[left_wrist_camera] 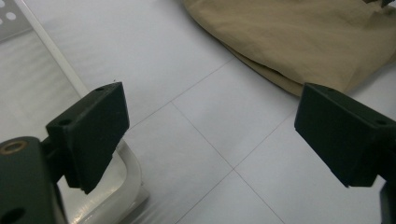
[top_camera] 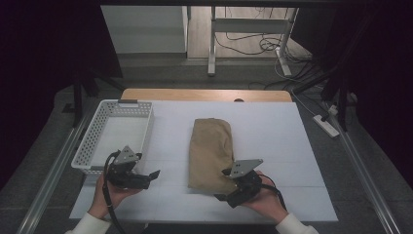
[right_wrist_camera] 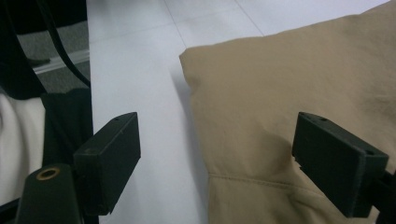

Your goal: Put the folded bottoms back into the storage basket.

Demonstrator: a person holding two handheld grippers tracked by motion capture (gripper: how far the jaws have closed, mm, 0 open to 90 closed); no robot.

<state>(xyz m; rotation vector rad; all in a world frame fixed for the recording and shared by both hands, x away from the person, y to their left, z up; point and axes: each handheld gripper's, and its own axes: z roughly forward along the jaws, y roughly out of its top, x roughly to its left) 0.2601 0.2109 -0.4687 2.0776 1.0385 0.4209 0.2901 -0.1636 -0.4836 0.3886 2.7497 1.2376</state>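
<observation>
Folded cloth: a tan folded cloth [top_camera: 210, 153] is lying flat near the middle of the white tabletop [top_camera: 292, 146], long side running away from the person, well apart from the basket.

Basket: a white perforated basket [top_camera: 95, 134] is sitting at the left of the tabletop, with nothing visible inside it.

Right hand-held gripper: the right hand-held gripper [top_camera: 233, 196] is hovering at the cloth's near right corner; in the right gripper view its jaws are standing wide apart, straddling the cloth's edge [right_wrist_camera: 201, 154] and gripping nothing.

Left hand-held gripper: the left hand-held gripper [top_camera: 152, 176] is waiting just beside the basket's near corner, jaws spread wide and empty, pointing across bare tabletop toward the cloth [left_wrist_camera: 299, 42].

Hand pose: both hands are coming in from the near edge, palms cupping the gripper bodies from beneath; the right hand [top_camera: 265, 200] is angling its tool inward and up the tabletop, the left hand [top_camera: 109, 195] is turning its tool toward the right.

Risk, partial pinch: the right jaws look set to close on the corner; if they are catching only the top layer, the fold would likely be peeling open when lifted.

Risk, drag: closing low against the tabletop could be pushing the cloth away and rumpling it instead of gripping it.

Risk, one-sided lift: with the left tool this far off, a lift from one corner would probably be letting the cloth sag and unfold.
</observation>
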